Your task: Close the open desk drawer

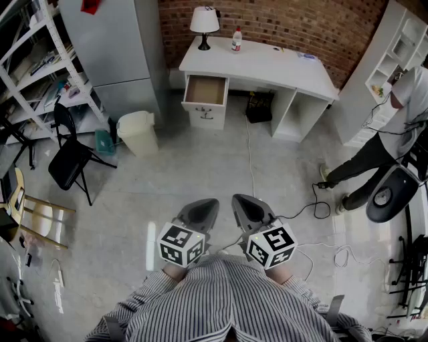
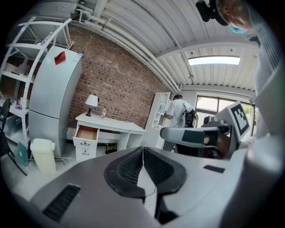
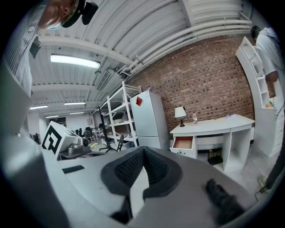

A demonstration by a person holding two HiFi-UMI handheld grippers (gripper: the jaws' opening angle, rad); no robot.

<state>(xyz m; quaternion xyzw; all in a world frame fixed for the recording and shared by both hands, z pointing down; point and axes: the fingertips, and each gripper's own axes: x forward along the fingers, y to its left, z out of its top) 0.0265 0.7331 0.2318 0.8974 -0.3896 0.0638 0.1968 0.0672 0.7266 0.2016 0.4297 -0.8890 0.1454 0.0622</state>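
Brick wall (image 1: 301,20) beyond, open drawer (image 1: 205,90) far ahead, left gripper (image 1: 202,208), right gripper (image 1: 246,204) both closed

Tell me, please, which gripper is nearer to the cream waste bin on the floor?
Left. The bin lies ahead and leftward of the left gripper, well apart; the right gripper is further right still.

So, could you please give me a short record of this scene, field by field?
drawer: top drawer of the white desk is pulled open, nothing seen inside
desk top: lamp and bottle above the drawer end
left gripper: fingers together, holding nothing, well short of the desk
right gripper: fingers together, holding nothing, beside the left one
floor: pale bin and black chair left of the desk
person: at the far right
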